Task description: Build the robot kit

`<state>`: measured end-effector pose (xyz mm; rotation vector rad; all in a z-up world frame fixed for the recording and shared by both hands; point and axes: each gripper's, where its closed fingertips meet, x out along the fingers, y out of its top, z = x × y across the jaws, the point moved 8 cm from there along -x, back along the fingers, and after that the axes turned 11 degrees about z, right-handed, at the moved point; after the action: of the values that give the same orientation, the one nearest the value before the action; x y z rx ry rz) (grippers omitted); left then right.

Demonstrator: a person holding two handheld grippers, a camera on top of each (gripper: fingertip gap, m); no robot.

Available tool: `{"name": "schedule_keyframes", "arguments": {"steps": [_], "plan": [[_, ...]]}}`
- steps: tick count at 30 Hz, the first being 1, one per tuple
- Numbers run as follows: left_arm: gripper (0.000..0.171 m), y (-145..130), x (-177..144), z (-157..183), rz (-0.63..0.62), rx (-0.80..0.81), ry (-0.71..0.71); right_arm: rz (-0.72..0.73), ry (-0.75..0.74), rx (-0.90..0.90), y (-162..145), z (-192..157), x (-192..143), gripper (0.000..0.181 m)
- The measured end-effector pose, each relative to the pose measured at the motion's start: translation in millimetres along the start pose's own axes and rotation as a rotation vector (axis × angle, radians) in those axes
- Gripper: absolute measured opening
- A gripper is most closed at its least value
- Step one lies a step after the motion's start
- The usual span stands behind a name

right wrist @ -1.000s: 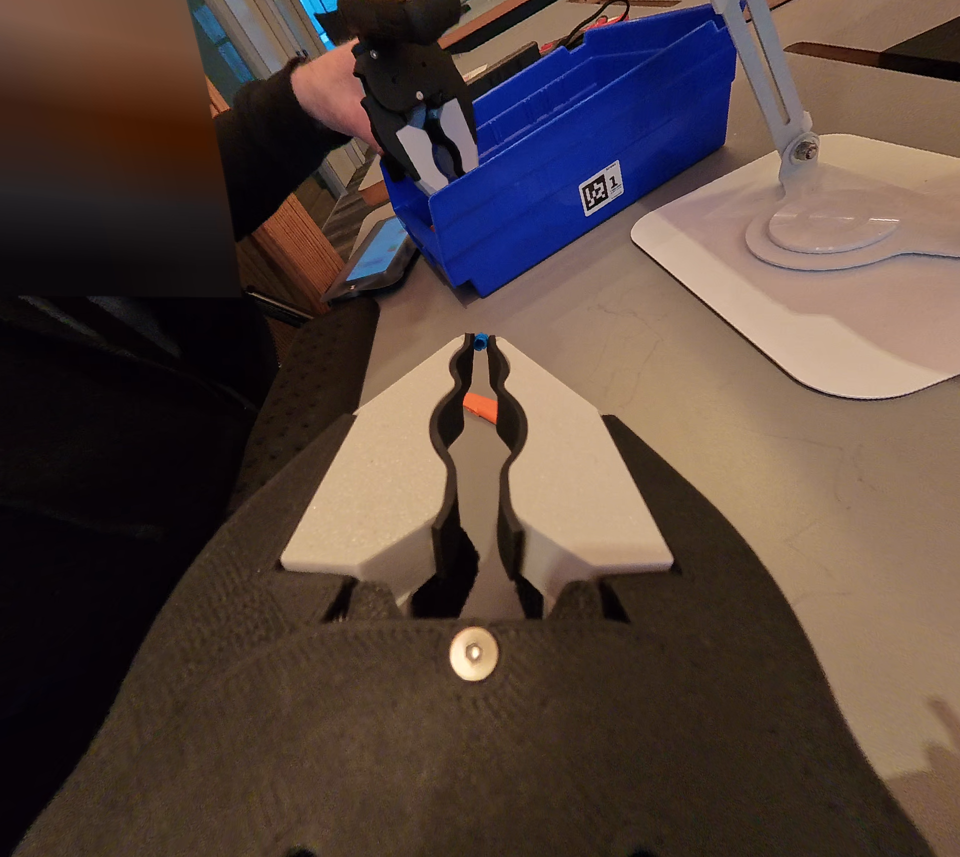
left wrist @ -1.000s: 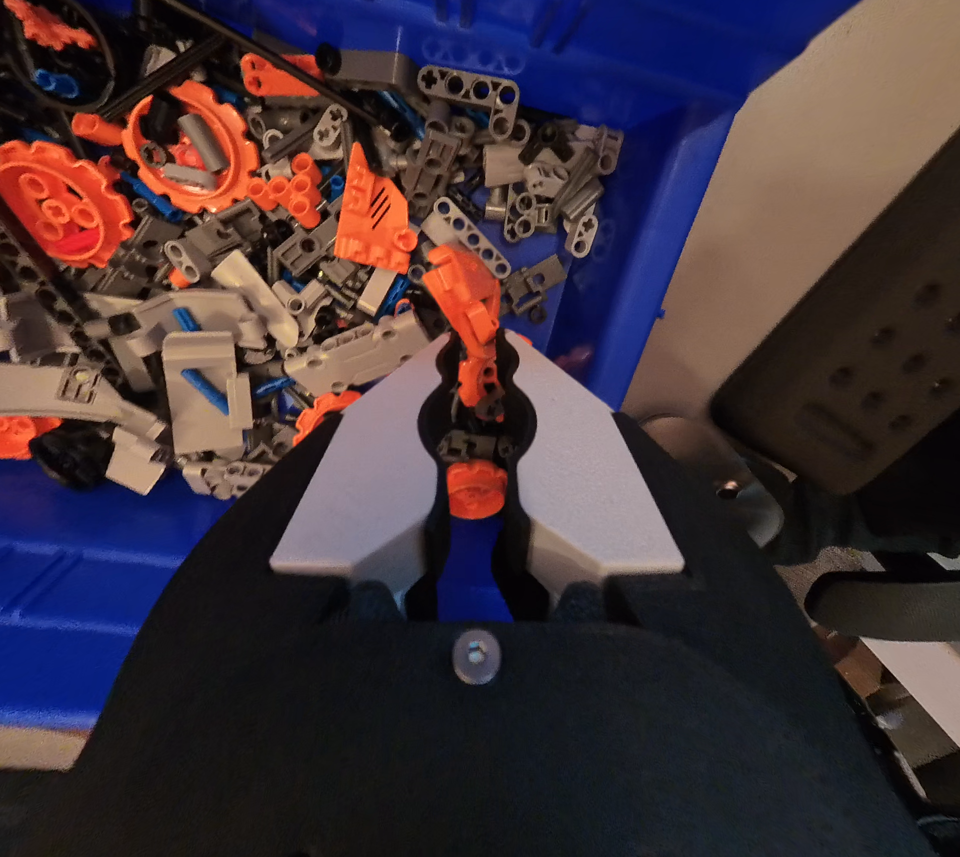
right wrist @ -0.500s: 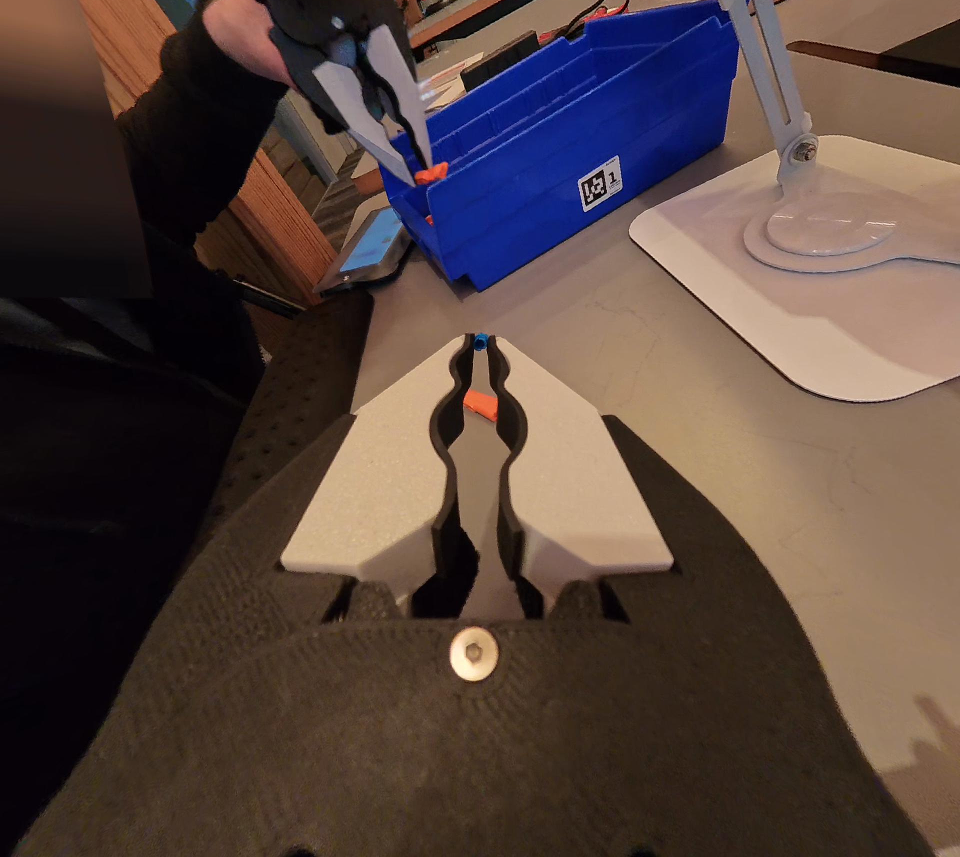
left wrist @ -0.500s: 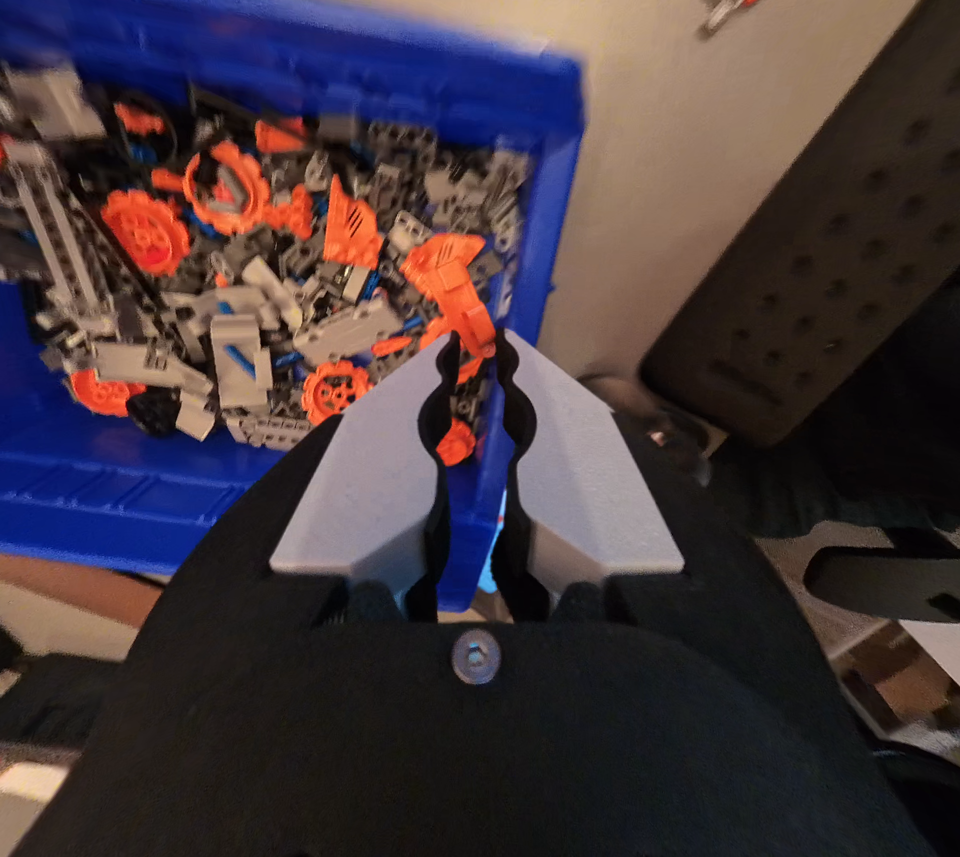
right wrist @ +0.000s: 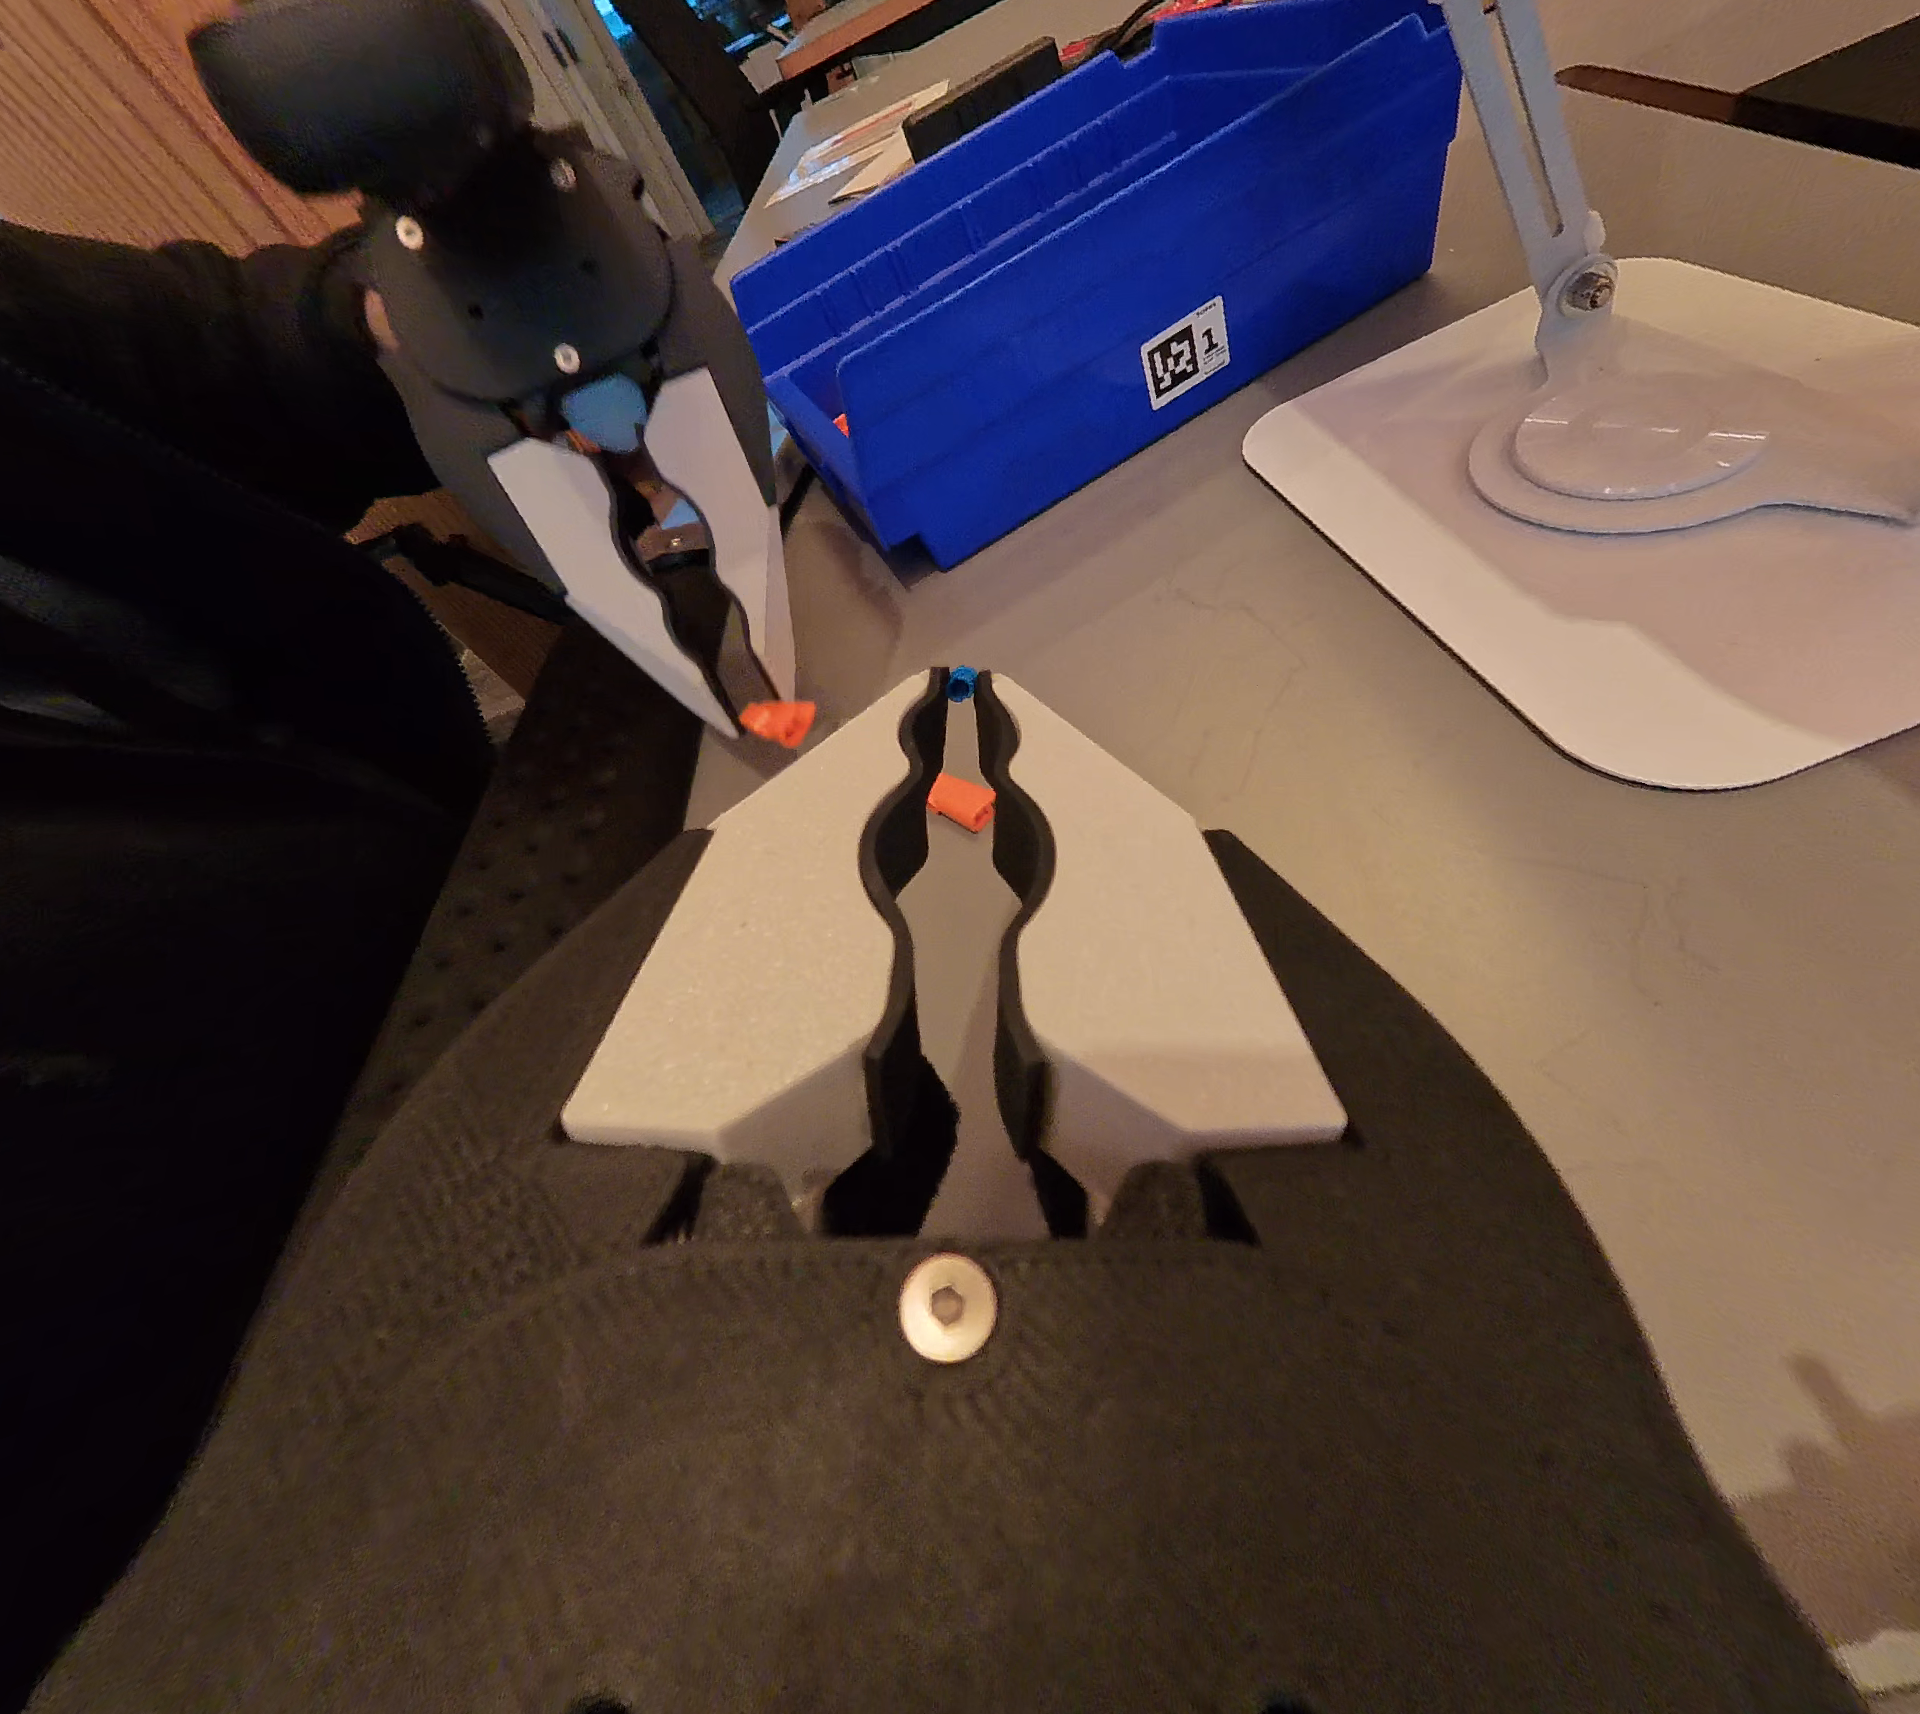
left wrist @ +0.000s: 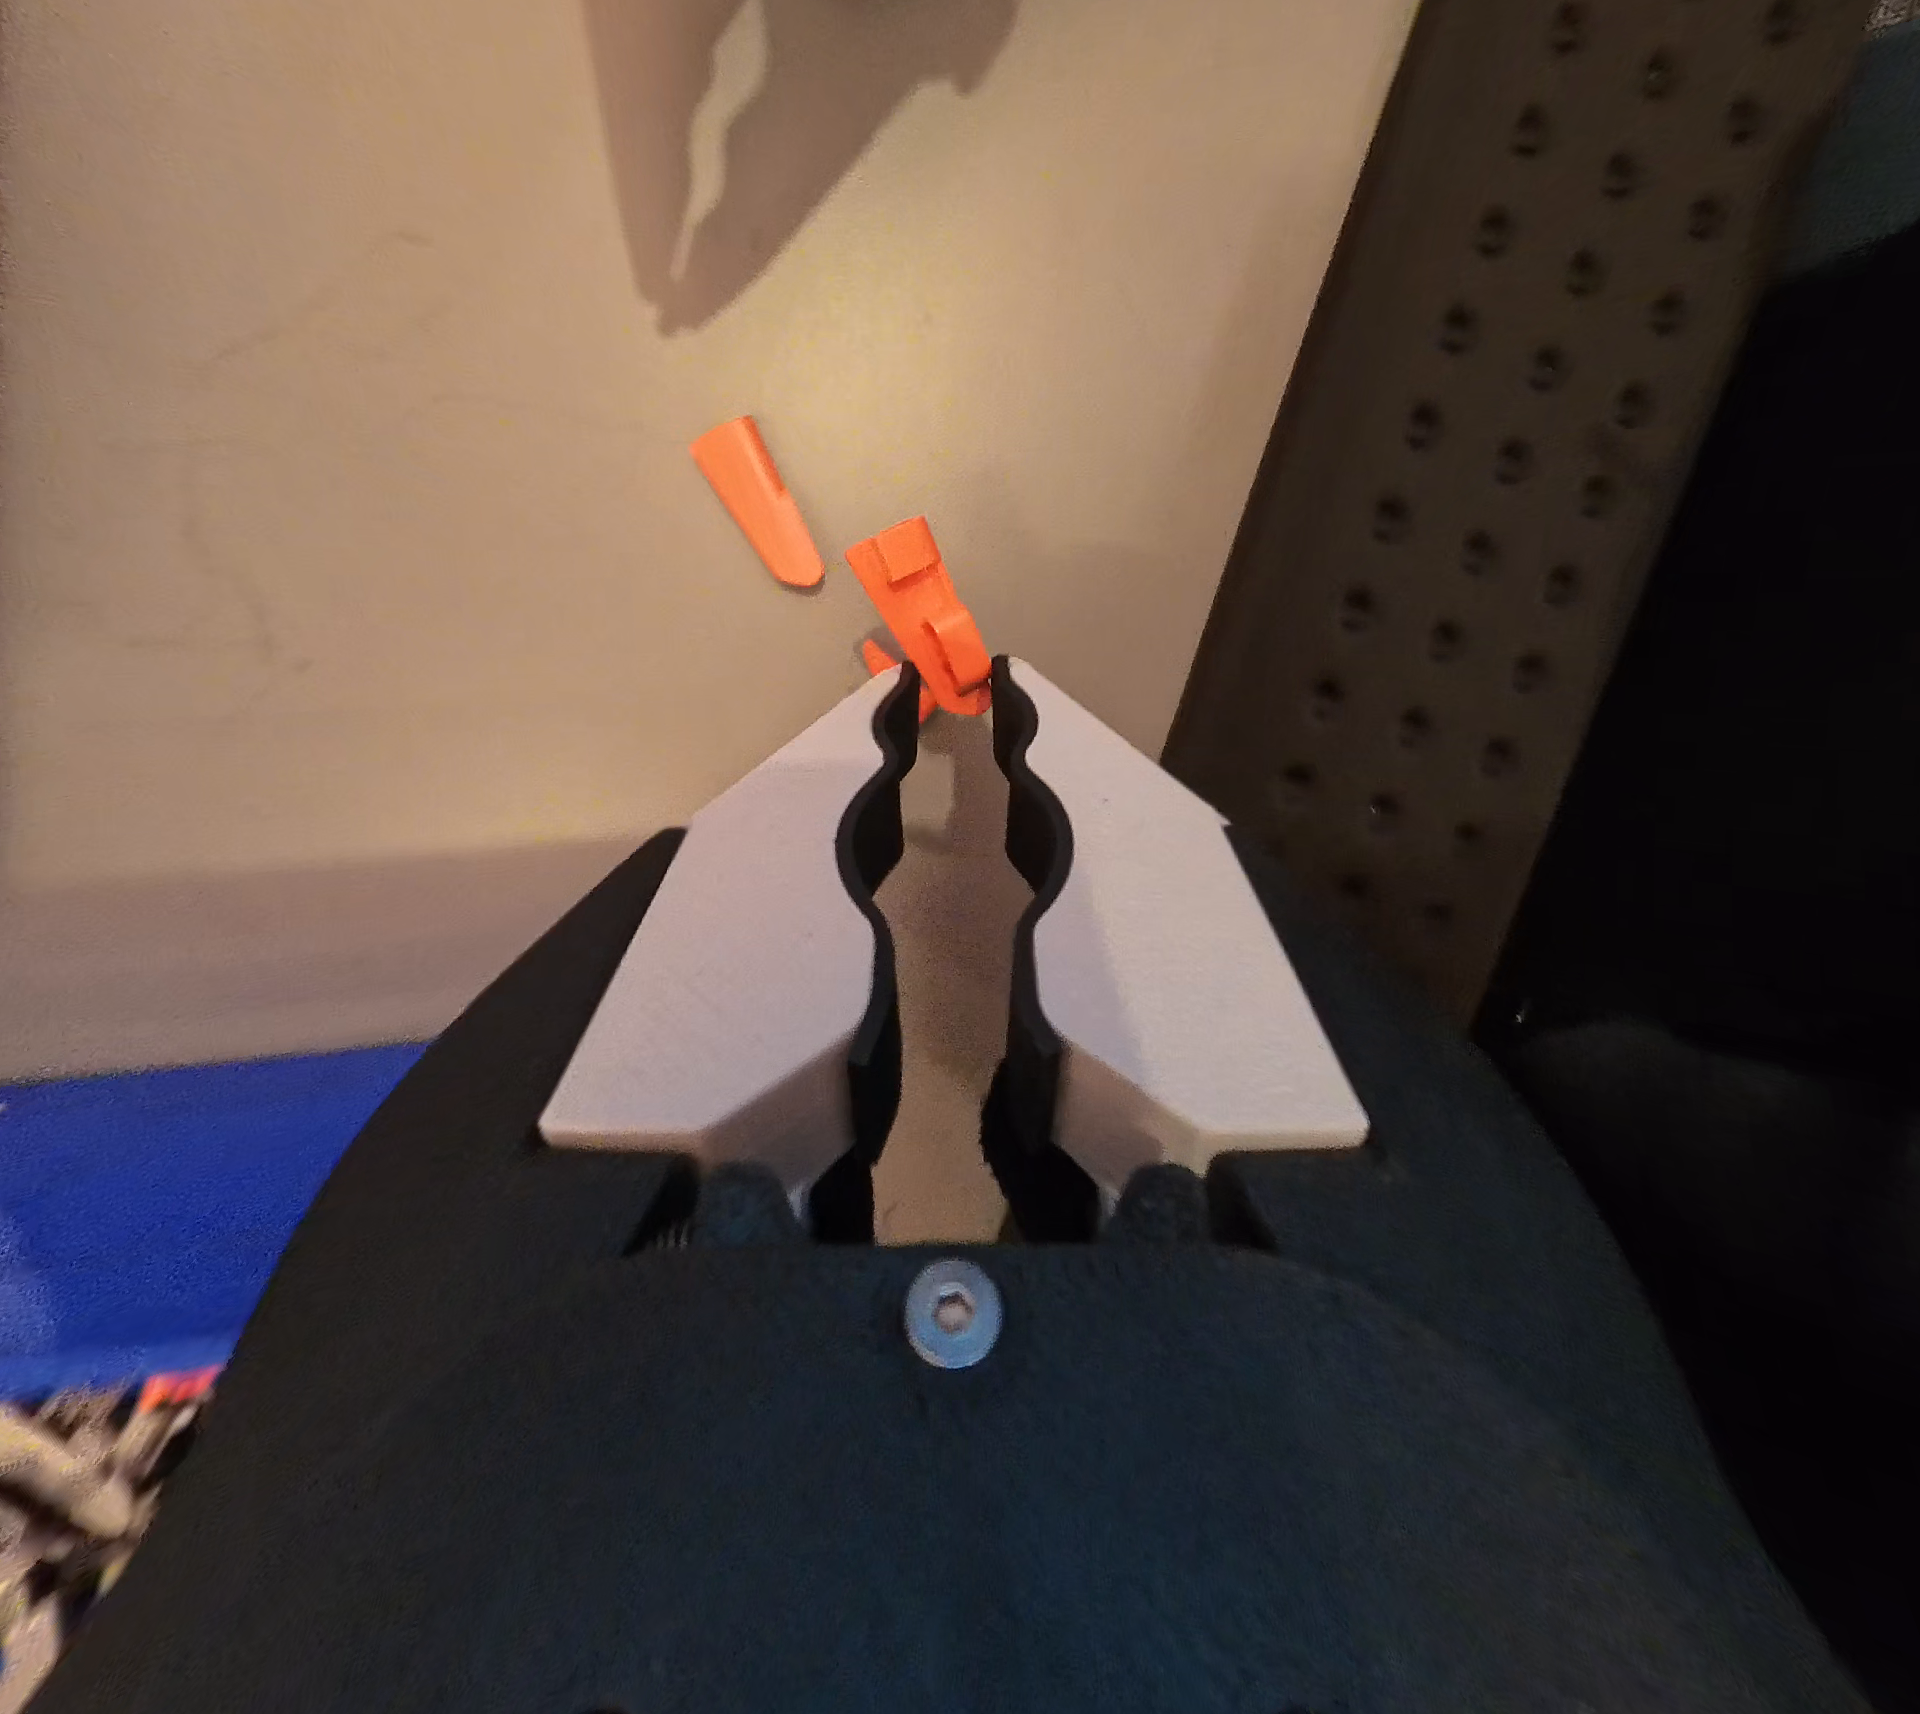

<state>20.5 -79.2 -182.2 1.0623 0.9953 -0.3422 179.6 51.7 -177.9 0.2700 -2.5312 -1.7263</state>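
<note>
My left gripper [left wrist: 954, 669] is shut on a small orange building piece [left wrist: 920, 610] and holds it at its tips, low over the grey table [left wrist: 312, 417]. A second orange piece [left wrist: 756, 501] lies flat on the table just ahead and to the left. In the right wrist view the left gripper [right wrist: 764, 714] shows at the left with its orange piece [right wrist: 777, 721], close to my right gripper [right wrist: 961, 682]. My right gripper is shut on a tiny blue pin [right wrist: 959, 685] above the table. The loose orange piece [right wrist: 961, 802] shows between its fingers.
A blue bin [right wrist: 1091, 293] of mixed pieces stands behind on the table; its corner shows in the left wrist view [left wrist: 156, 1197]. A white stand base [right wrist: 1610, 625] lies to the right. A black perforated pad [left wrist: 1558, 314] borders the table's edge. A person's dark sleeve [right wrist: 156, 334] is at the left. There is about 12 centimetres between the tips of the two grippers.
My left gripper has lifted the orange piece out of the blue bin and carried it down to the table beside the right gripper. The right gripper has stayed still with the blue pin.
</note>
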Motion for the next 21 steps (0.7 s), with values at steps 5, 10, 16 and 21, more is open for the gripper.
{"name": "schedule_keyframes", "arguments": {"steps": [5, 10, 16, 21], "plan": [[0.012, -5, 33, 1, -0.028, 0.013, 0.023, -0.009, -0.008, 0.0, -1, 1, 0, 0.003], [0.012, -8, 45, -4, -0.029, 0.009, 0.052, -0.019, -0.013, -0.01, -1, 0, 1, 0.003], [0.027, -4, 38, -8, 0.021, 0.006, 0.078, -0.019, -0.014, -0.008, -1, 1, 0, 0.003], [0.024, 4, 4, -8, 0.083, 0.027, 0.11, -0.019, -0.015, -0.007, -2, 1, 1, 0.003]]}}
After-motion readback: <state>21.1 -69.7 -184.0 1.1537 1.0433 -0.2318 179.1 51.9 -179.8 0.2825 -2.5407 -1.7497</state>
